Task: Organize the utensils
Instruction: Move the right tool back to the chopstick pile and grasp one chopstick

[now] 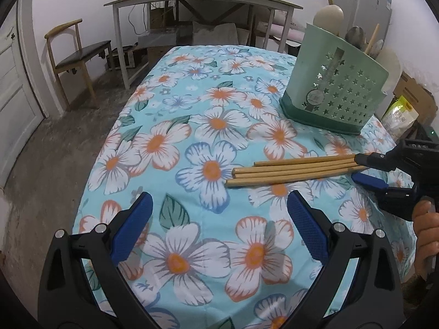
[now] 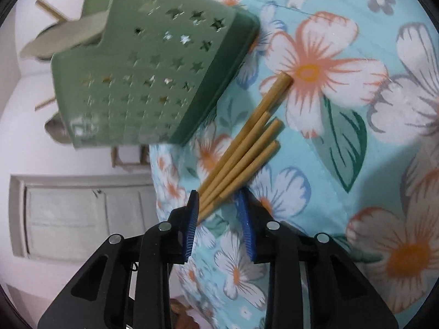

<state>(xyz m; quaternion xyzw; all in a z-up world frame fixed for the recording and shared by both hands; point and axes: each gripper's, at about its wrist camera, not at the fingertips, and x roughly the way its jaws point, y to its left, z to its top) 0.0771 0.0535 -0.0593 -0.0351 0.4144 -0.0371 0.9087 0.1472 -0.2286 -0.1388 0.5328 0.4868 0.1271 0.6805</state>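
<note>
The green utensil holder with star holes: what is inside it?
From the green holder, pale spoon-like heads and wooden handles stick out of the top. Their lower parts are covered by the holder's wall, so the exact number and kind cannot be told.

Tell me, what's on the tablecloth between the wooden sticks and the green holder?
Nothing. In the left wrist view, only bare flowered tablecloth lies between the wooden sticks and the green holder.

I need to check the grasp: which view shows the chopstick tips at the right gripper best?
The right wrist view: the chopsticks run straight between the right gripper pads. The left wrist view shows them sideways, tips hidden behind that gripper.
</note>
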